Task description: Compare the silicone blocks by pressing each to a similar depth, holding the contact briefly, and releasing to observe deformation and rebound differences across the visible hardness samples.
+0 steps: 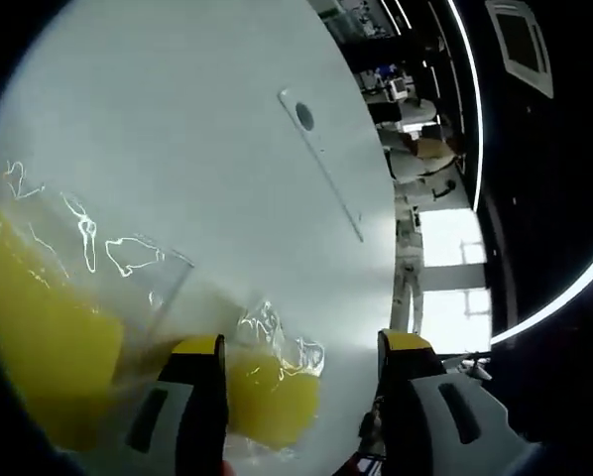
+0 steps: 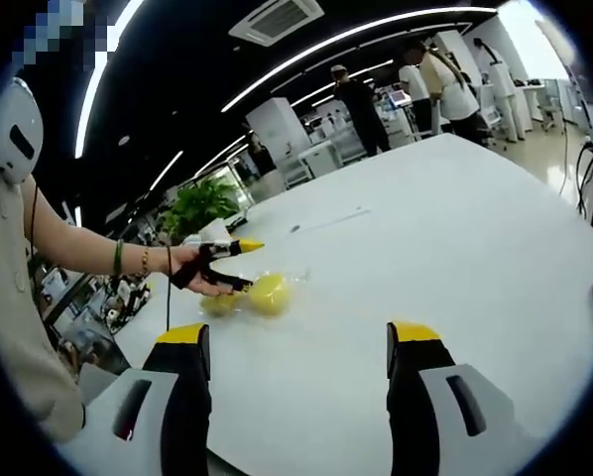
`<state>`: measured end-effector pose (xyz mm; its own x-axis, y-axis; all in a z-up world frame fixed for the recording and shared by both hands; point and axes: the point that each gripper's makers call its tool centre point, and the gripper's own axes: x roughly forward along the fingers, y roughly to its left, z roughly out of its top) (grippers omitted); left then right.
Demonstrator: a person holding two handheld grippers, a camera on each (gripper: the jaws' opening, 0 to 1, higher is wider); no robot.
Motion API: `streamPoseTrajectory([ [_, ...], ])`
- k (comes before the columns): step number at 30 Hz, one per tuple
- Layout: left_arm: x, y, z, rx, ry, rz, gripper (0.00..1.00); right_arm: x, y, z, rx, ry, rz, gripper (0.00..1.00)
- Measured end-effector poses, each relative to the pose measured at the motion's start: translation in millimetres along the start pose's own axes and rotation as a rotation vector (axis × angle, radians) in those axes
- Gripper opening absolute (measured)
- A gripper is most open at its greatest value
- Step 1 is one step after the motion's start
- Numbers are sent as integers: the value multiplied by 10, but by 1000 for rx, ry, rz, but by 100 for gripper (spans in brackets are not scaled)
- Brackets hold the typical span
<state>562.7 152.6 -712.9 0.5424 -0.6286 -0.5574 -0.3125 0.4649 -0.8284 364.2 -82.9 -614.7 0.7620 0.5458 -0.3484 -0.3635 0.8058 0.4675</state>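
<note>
The two yellow silicone blocks in clear plastic wrap [image 2: 257, 295] lie at ten o'clock on the white table [image 2: 455, 258]. The left tongs [image 1: 301, 347], jaws apart, crowd them. The right tongs [image 2: 298, 337] hang apart. The slick wrap may let a block skid sideways under pressing.

In the left gripper view the left tongs [image 1: 301, 347] rise from the bottom edge with their two yellow-tipped jaws set wide apart, nothing clamped between them. In the right gripper view the right tongs [image 2: 301, 337] stand the same way, jaws spread and empty, held above the counter. Farther off in that view the person's arm [image 2: 83, 248] reaches out from the left, bare below a short sleeve with bands at the wrist, its hand [image 2: 192, 270] gripping the left tongs, whose yellow tips point to the right; their jaw gap cannot be judged from here.
</note>
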Motion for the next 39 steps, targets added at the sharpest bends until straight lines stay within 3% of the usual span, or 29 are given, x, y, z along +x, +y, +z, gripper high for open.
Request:
streamPoseTrajectory([
  [4,43,43,2,38,25,28,49,2,-12,-8,4,0,0,67],
  [10,45,56,-34,31,54,22,48,-1,-40,-15,5,2,-3,66],
  [12,44,99,-61,39,75,38,43,2,-52,-13,7,2,-4,66],
  [18,102,276,26,25,65,114,21,14,-58,-31,6,8,-3,65],
  [22,175,261,39,25,78,125,18,17,-62,-57,6,19,-1,65],
  [31,208,202,-107,139,86,142,9,22,-80,-58,8,17,-1,63],
  [33,199,118,-171,191,97,94,0,24,-78,-57,7,16,0,63],
  [34,189,133,-140,180,83,117,0,27,-80,-56,7,16,0,63],
  [39,180,110,-159,242,85,107,0,38,-51,-65,-2,24,9,62],
])
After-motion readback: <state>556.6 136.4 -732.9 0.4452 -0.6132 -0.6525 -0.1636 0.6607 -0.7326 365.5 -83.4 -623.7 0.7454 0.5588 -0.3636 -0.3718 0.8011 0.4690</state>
